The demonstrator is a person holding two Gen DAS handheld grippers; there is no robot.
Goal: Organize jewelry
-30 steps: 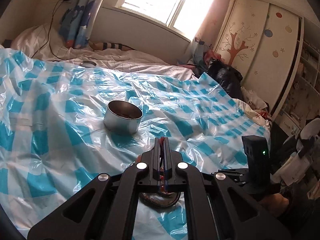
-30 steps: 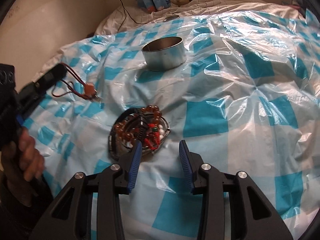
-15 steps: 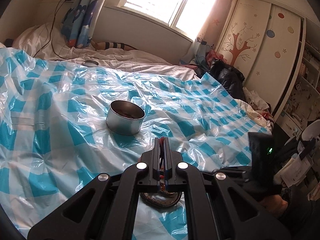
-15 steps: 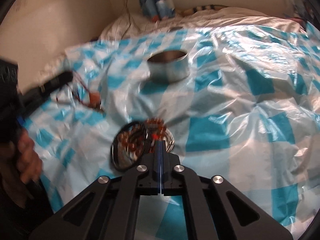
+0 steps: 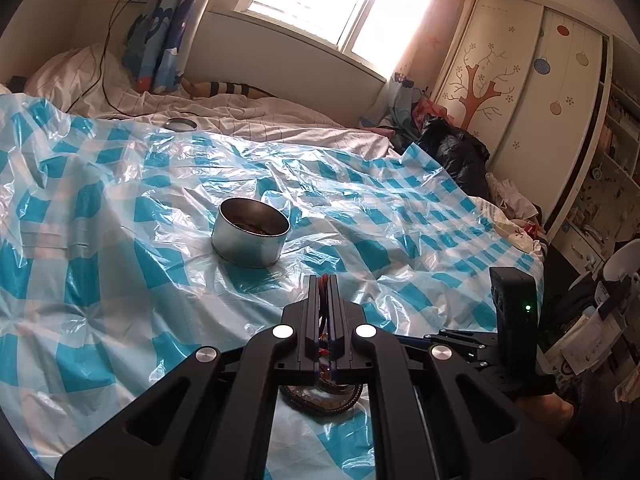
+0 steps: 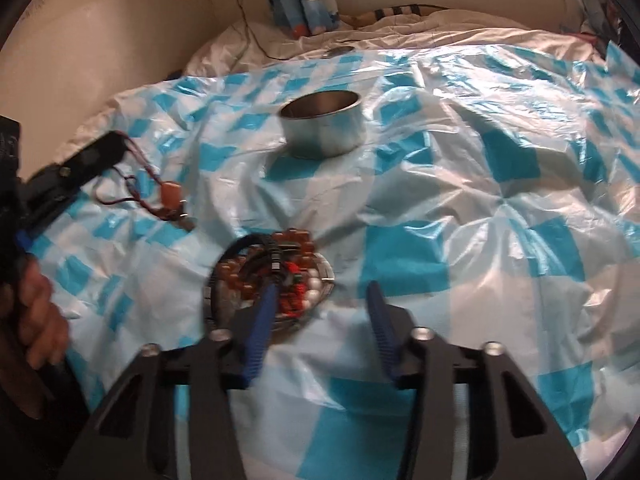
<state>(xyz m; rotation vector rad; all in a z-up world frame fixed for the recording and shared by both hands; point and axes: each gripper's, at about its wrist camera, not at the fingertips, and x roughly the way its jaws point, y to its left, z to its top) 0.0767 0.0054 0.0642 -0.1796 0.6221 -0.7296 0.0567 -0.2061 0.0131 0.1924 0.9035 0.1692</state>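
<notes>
Left gripper [image 5: 325, 280]: jaws together, clamped on a red cord [image 6: 138, 168]; seen from the right wrist at far left, with a hand [image 6: 38, 320] on its grip.
Cord: loops out of the left tips; orange pendant [image 6: 171, 196] at its end hangs close over the sheet, contact unclear.
Right gripper [image 6: 322, 292]: jaws apart and opening; nothing pressed between the blue pads [image 6: 262, 320].
Tray [image 6: 326, 280]: shallow dish just ahead of the right jaws, toward their left finger, whose tip overlaps the heap.
Jewelry [image 6: 260, 272]: heaped in the tray; brown beads, black cord, red bits, white beads.
Tin [image 5: 250, 236]: round metal, open top, well ahead of both pairs of jaws; something dark inside, too dim to tell.
Sheet [image 5: 100, 240]: crinkled blue-and-white checked plastic under everything.
Lid [image 5: 181, 124]: small round, far beyond the tin, at the sheet's far edge.
</notes>
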